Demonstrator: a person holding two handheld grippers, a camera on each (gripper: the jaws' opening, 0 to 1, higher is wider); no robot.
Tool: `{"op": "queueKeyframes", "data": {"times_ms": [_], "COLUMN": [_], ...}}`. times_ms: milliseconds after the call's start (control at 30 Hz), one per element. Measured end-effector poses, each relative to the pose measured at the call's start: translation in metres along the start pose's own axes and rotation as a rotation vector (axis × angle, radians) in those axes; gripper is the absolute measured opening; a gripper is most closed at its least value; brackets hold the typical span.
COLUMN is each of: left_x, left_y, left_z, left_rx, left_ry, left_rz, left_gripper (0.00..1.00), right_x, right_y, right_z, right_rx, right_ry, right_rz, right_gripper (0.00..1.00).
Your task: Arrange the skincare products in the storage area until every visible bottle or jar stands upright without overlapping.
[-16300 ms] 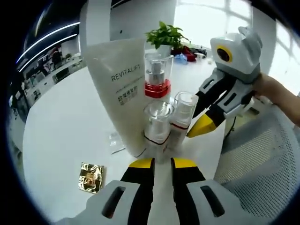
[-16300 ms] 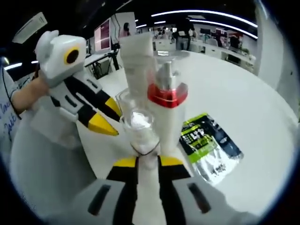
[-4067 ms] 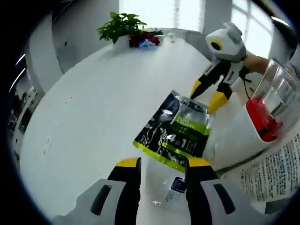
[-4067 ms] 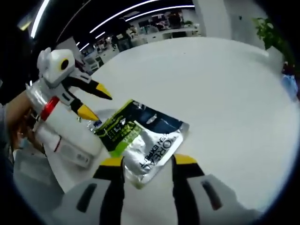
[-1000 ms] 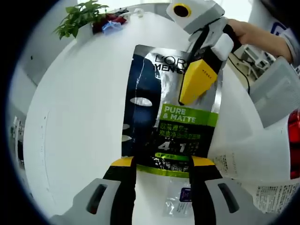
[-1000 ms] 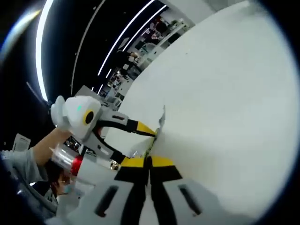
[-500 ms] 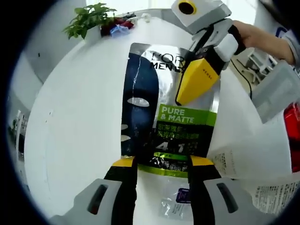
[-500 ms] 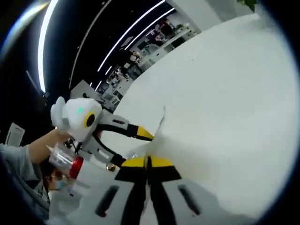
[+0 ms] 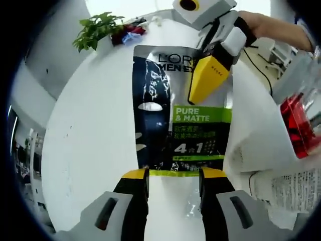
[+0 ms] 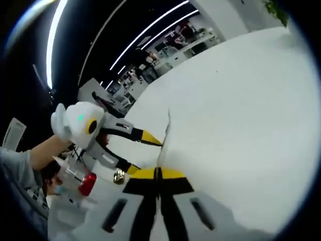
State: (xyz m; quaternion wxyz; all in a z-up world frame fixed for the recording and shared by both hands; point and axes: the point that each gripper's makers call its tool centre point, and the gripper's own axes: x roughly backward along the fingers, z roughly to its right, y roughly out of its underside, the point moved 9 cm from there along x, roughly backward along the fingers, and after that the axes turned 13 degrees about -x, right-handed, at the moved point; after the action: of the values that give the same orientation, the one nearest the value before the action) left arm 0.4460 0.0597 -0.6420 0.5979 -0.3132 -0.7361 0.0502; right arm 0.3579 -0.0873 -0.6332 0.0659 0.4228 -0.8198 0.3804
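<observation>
Sachet [image 9: 183, 108] of face mask hangs lengthwise straight ahead of the left tool [image 9: 173, 175], whose spread jaws straddle its lower edge above the tabletop [image 9: 85, 125]. Right tool [image 9: 203, 83], pressed together, pinches its far upper end; red-collared bottle [image 9: 296, 123] stands beside the sachet.

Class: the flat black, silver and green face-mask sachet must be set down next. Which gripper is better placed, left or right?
Right. The right gripper is shut on the sachet; the left gripper is open at its lower edge.
</observation>
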Motion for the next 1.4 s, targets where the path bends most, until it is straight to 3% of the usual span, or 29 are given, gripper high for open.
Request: {"op": "queueKeyframes", "data": {"times_ms": [233, 500, 567, 700, 967, 1167, 1400], "left_x": [0.027, 0.054, 0.059, 0.07, 0.094, 0.106, 0.12], "left_y": [0.004, 0.009, 0.009, 0.009, 0.01, 0.008, 0.005], "left_z": [-0.006, -0.012, -0.012, -0.013, -0.02, -0.018, -0.007], "left_rx": [0.008, 0.016, 0.009, -0.003, 0.003, -0.007, -0.006], "left_ry": [-0.066, -0.128, -0.139, -0.165, -0.222, -0.226, -0.213], "left_rz": [-0.001, 0.012, 0.014, 0.003, 0.035, 0.051, 0.056], "left_gripper": [0.37, 0.37, 0.37, 0.37, 0.36, 0.33, 0.25], "right_x": [0.0, -0.003, -0.005, -0.012, -0.027, -0.041, -0.053], "right_y": [-0.006, -0.014, -0.024, -0.033, -0.055, -0.062, -0.058], "right_z": [-0.014, -0.038, -0.027, -0.039, -0.06, -0.077, -0.106], "right_rx": [0.088, 0.312, 0.365, 0.481, 0.667, 0.805, 0.954], "right_ry": [-0.001, 0.017, 0.019, 0.025, -0.007, -0.043, -0.098], "right_rz": [-0.009, -0.083, -0.108, -0.134, -0.216, -0.274, -0.31], "right_gripper": [0.01, 0.01, 0.01, 0.01, 0.01, 0.01, 0.01]}}
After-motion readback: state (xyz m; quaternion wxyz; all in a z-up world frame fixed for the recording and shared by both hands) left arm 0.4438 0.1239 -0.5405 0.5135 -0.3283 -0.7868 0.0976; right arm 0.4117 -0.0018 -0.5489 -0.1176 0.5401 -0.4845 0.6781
